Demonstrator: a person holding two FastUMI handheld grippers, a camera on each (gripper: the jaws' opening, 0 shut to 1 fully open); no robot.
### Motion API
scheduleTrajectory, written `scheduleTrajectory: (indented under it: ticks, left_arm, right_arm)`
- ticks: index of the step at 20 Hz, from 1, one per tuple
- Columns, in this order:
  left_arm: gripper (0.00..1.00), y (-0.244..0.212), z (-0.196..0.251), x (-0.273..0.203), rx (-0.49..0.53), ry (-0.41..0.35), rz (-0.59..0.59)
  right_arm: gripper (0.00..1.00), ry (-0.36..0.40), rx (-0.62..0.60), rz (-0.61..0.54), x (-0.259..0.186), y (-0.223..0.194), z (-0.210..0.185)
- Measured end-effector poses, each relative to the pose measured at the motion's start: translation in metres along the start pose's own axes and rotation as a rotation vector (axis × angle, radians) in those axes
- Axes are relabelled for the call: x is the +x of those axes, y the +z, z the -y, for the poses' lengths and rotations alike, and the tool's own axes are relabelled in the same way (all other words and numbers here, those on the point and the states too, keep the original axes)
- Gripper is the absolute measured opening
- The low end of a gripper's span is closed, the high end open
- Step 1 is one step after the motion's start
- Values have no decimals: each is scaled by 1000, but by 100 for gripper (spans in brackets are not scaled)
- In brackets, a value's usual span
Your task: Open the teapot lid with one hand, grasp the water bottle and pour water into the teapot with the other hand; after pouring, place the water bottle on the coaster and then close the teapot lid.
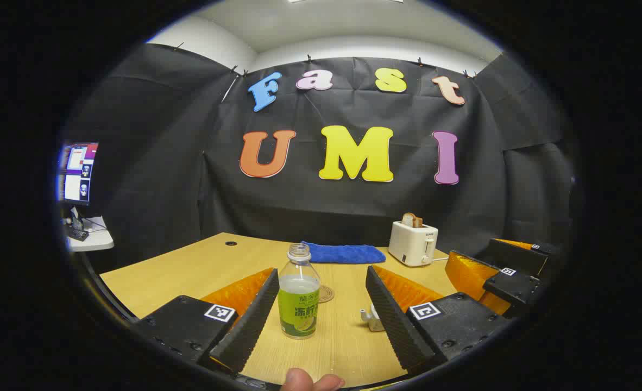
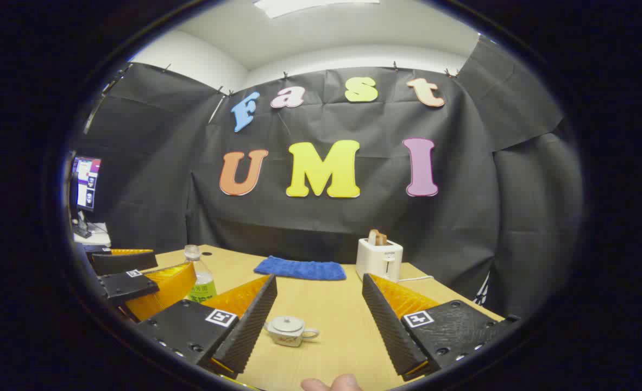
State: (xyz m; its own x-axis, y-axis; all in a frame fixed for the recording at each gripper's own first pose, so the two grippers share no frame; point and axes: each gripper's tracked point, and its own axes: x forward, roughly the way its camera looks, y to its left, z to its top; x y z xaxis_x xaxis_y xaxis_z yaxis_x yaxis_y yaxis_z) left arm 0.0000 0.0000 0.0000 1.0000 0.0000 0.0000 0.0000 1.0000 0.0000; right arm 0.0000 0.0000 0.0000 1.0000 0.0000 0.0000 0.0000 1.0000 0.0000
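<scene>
The teapot [image 2: 290, 330] sits on the wooden table [image 2: 332, 304] with its lid [image 2: 288, 323] still on, so the first step of the task is not yet done. It is a small, squat, pale pot, glossy like glazed ceramic, with a curved handle pointing one way and a short spout the other. In the right gripper view it lies between the spread fingers of the right gripper [image 2: 319, 323], closer to the left-hand finger, and nothing touches it. That gripper is wide apart and empty, likely lined up this way so it can come down on the lid knob.

To the left of the teapot stands the water bottle [image 1: 298, 298], upright, capless, clear plastic with a green label and partly filled. In the left gripper view it stands framed by the ribbed fingers of the left gripper [image 1: 323, 307], which is also spread wide and holds nothing; the framing suggests a grasp on the bottle's body is being prepared.

Behind the teapot and just behind the bottle lies the round woven coaster [image 1: 326, 294], flat and bare, waiting for the bottle. Farther back from the teapot a soft blue cloth [image 2: 300, 269] lies folded, and beside it a boxy white toaster [image 2: 379, 258] holds a slice of bread. A fingertip [image 2: 334, 383] of the person shows at the bottom edge.
</scene>
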Motion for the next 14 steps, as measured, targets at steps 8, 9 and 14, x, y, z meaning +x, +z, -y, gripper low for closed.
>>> scheduleTrajectory:
  ticks: [8,9,14]
  left_arm:
    - [100,-2,-1,0,24,0,-6]
    - [100,-2,-1,1,25,-1,-7]
    - [100,-4,-3,2,28,0,-9]
  right_arm:
    - [97,1,2,-4,1,1,1]
    - [97,-1,2,-3,-1,2,1]
    - [95,-3,4,-8,2,-1,0]
